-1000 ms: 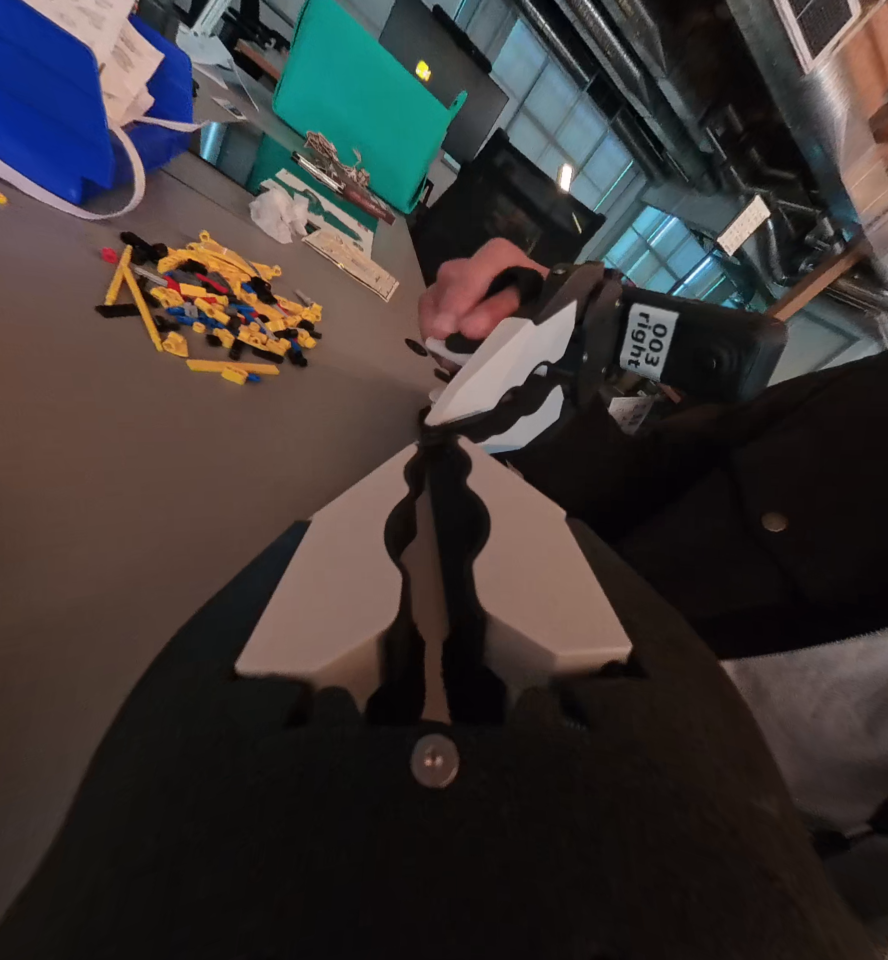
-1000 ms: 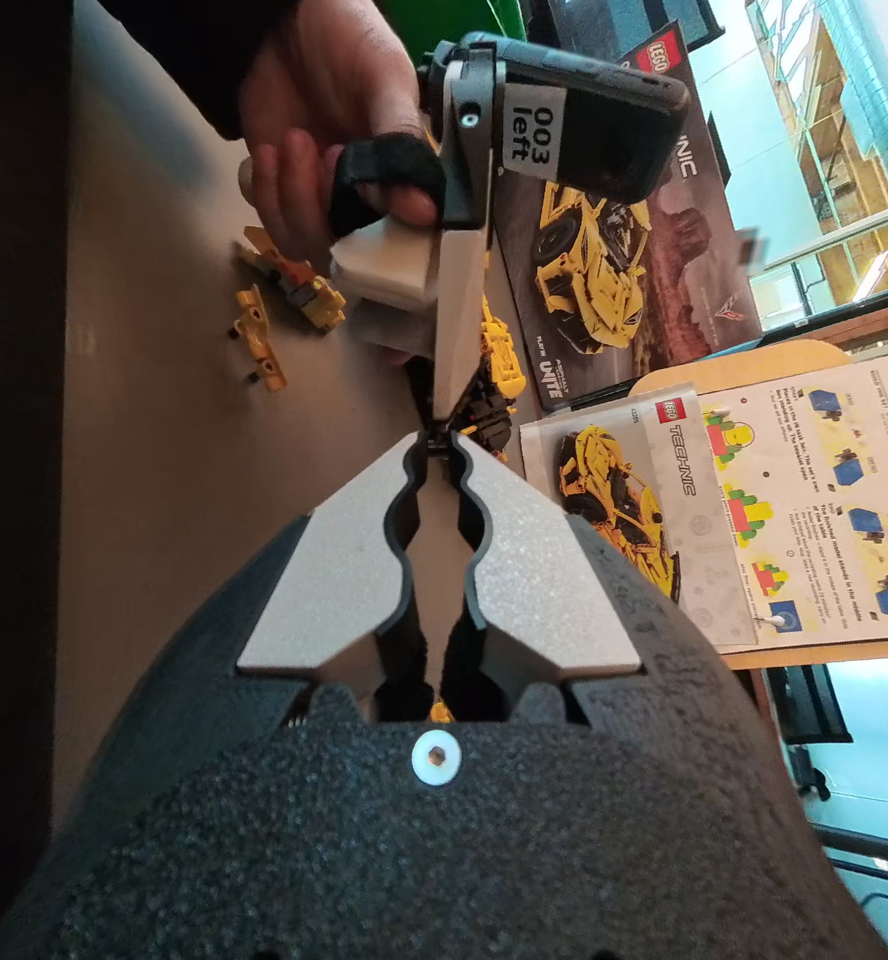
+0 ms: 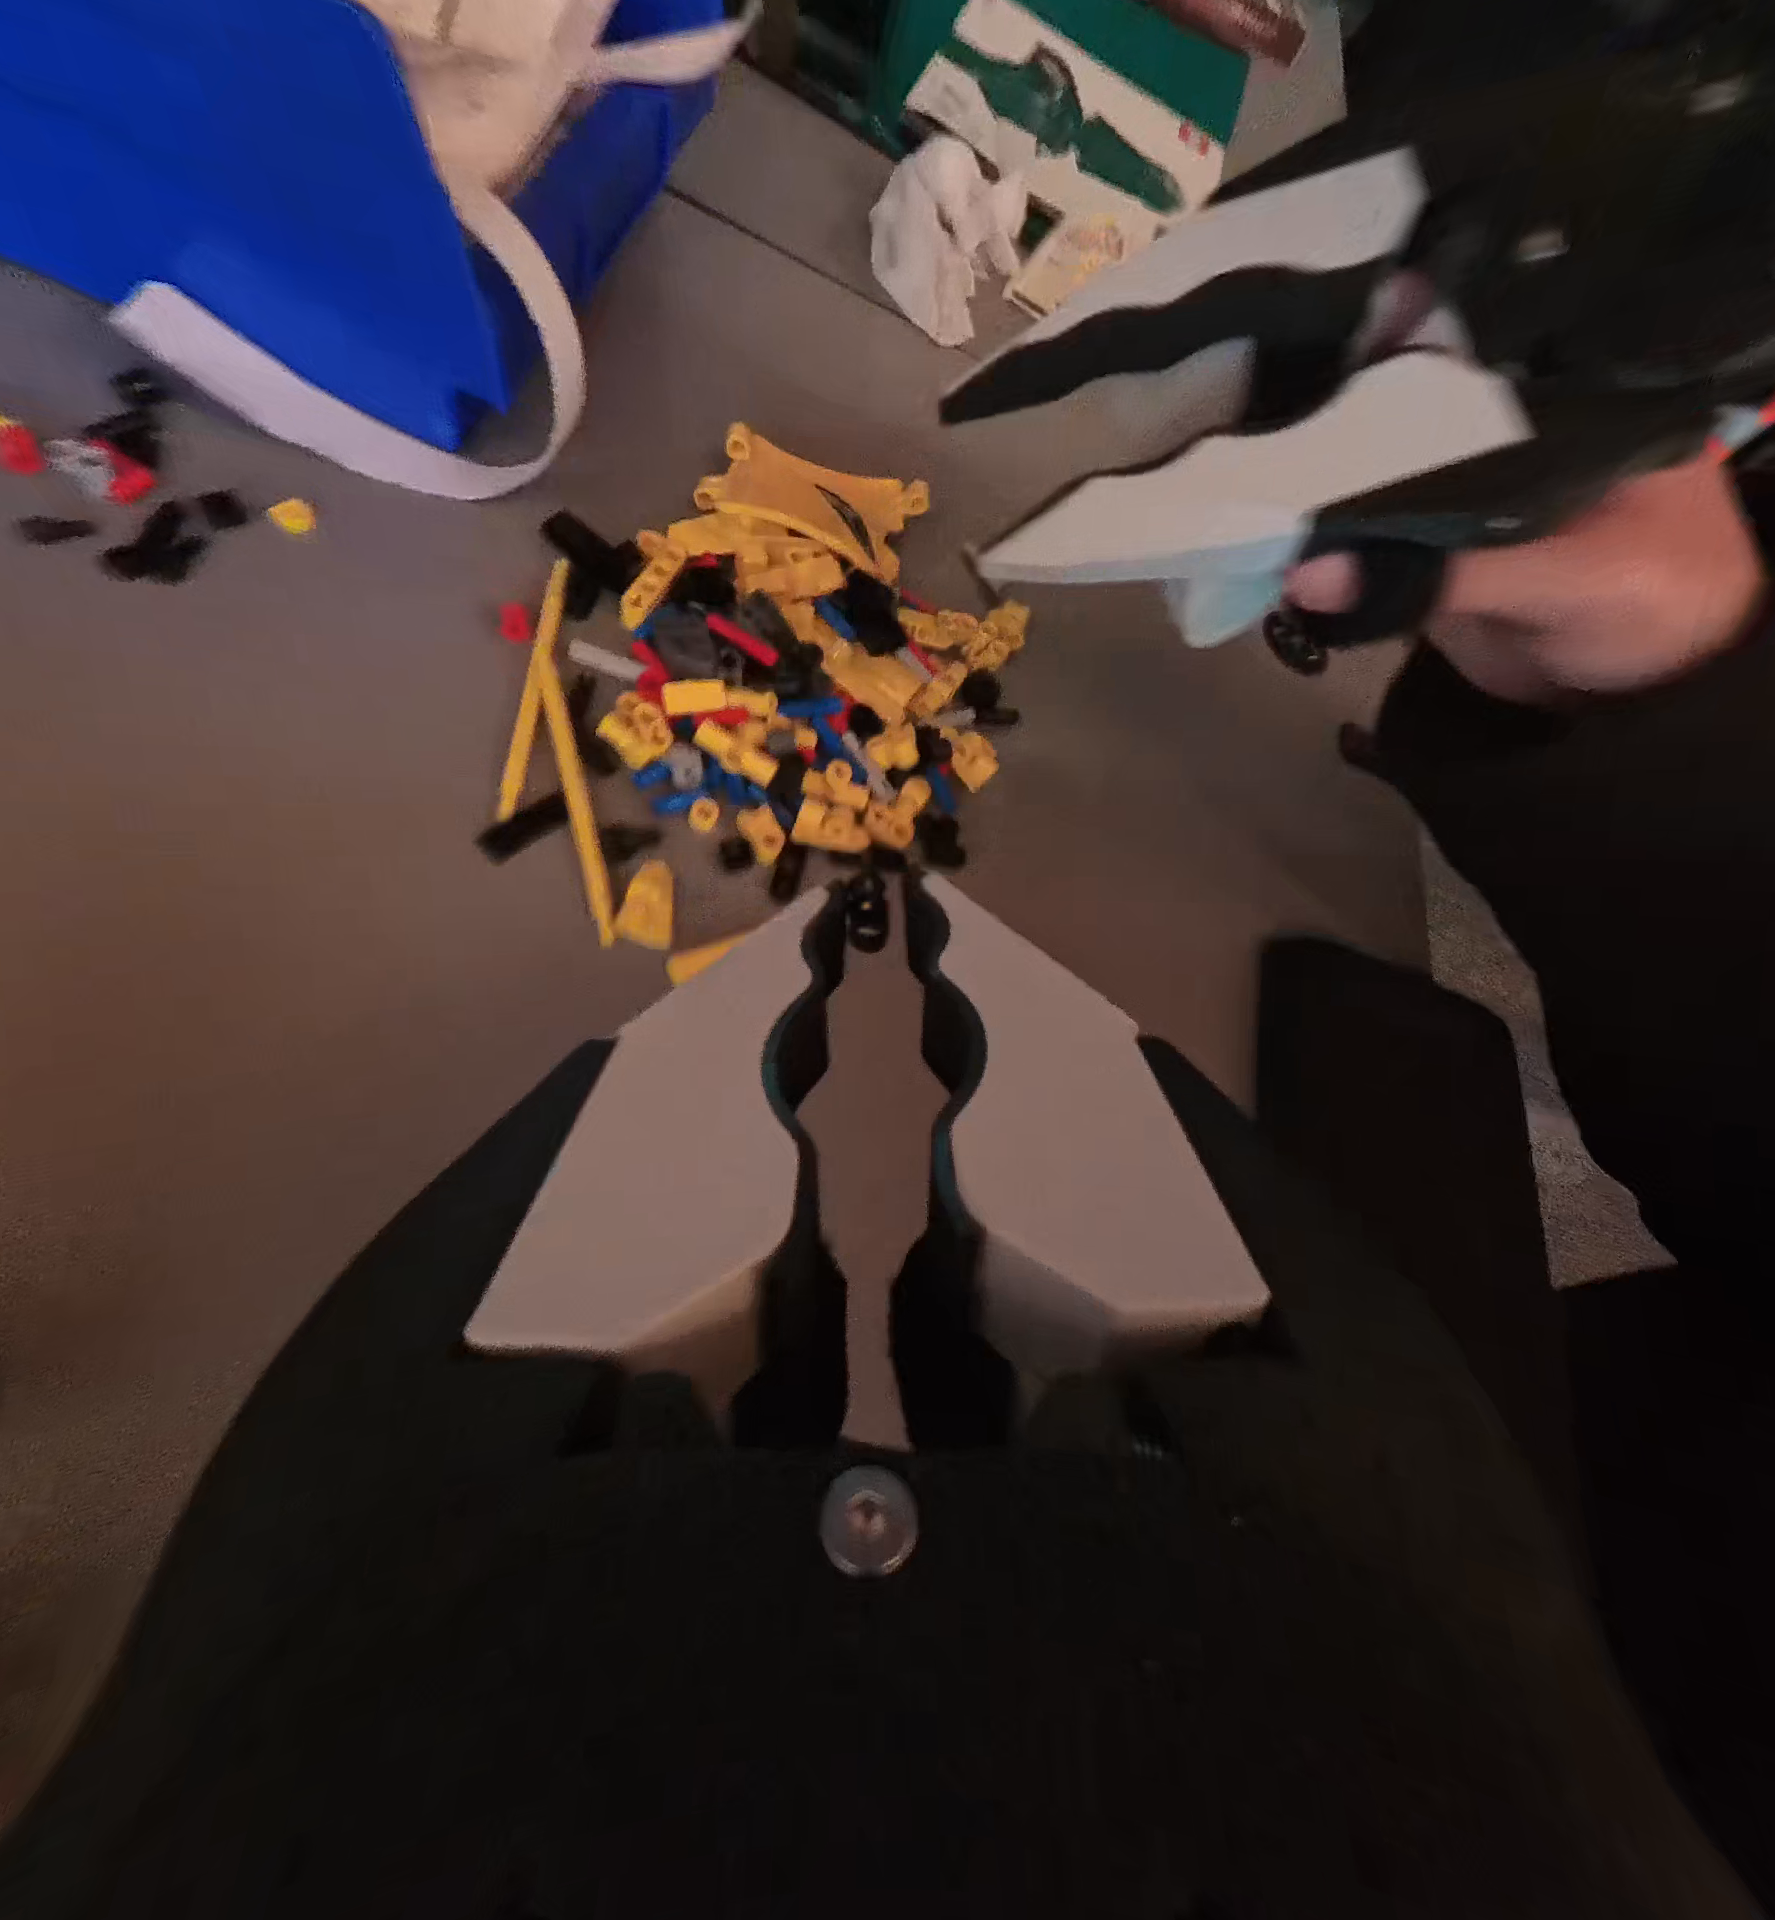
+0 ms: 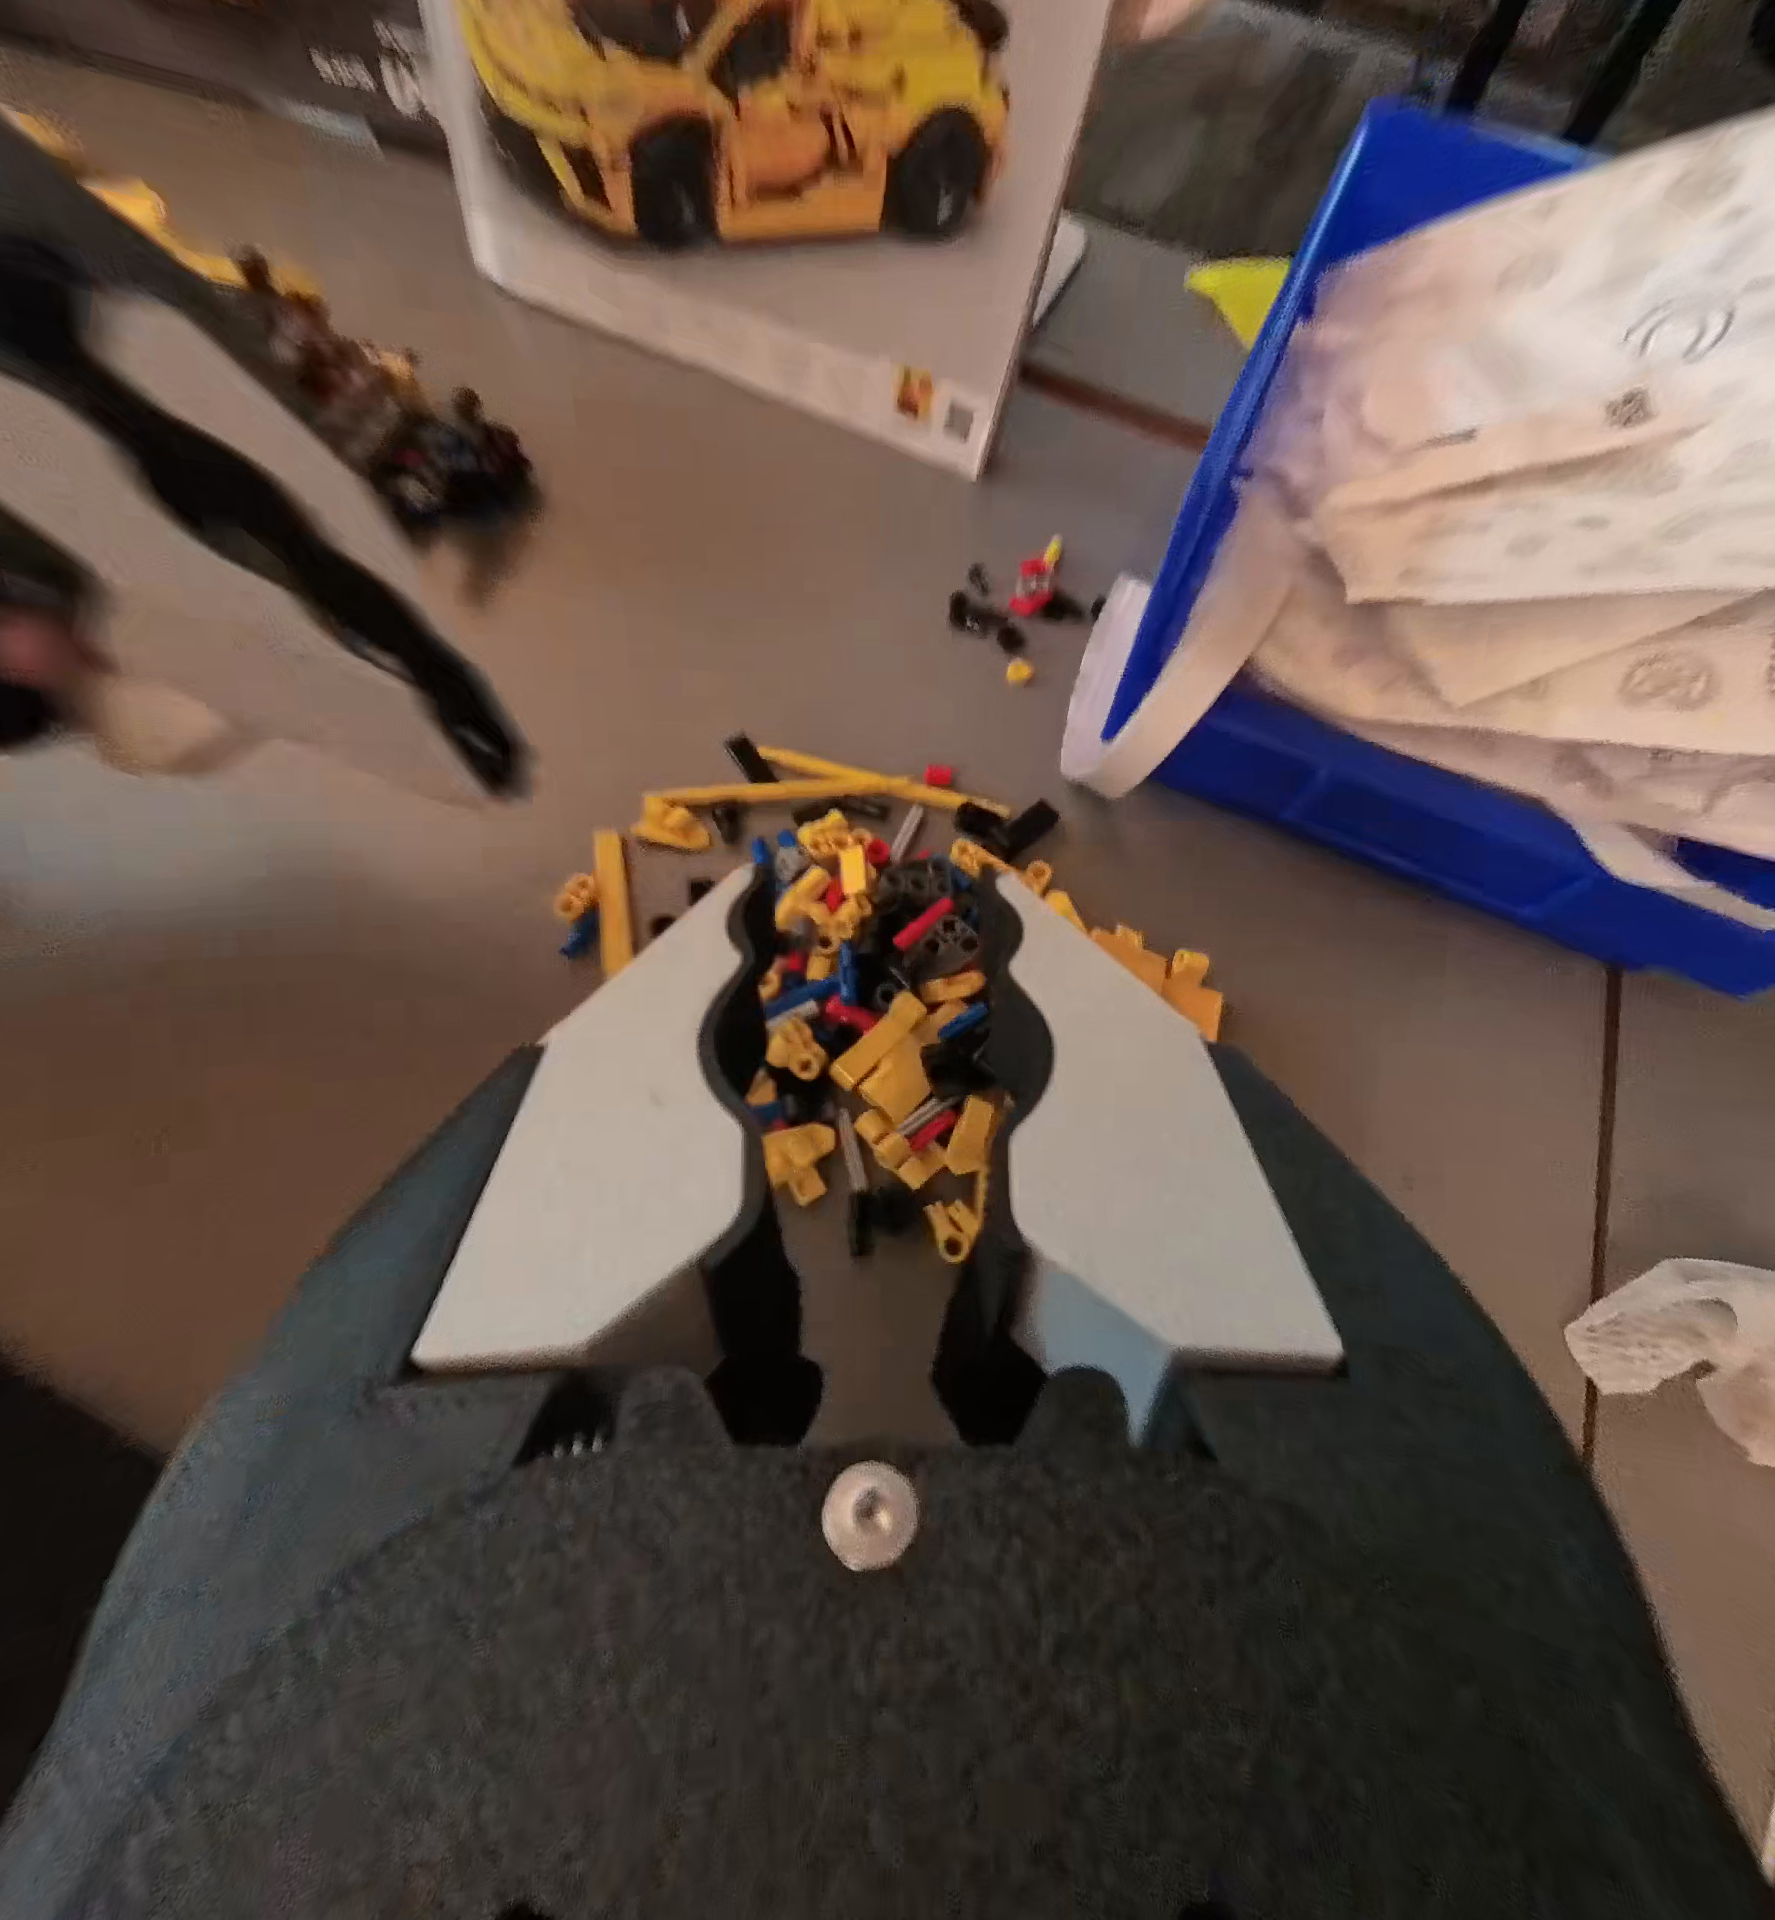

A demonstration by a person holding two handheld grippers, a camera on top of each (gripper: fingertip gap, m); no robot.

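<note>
Grey tabletop [image 4: 239, 1039] is strewn with a heap of small yellow, black, red and blue plastic building pieces [image 3: 789, 686]; a small black connector piece [image 3: 865, 914] is pinched at the left gripper [image 3: 867, 904] tips, while the right gripper [image 4: 872, 894] is held wide open and empty over the heap, beside a blue plastic bin [image 4: 1402, 790]

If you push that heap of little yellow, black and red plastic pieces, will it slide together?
Probably not: the heap of small yellow, black and red plastic pieces lies loose, so it would likely scatter. The pieces look tiny, so probably light. The long yellow bars look stiff.
</note>
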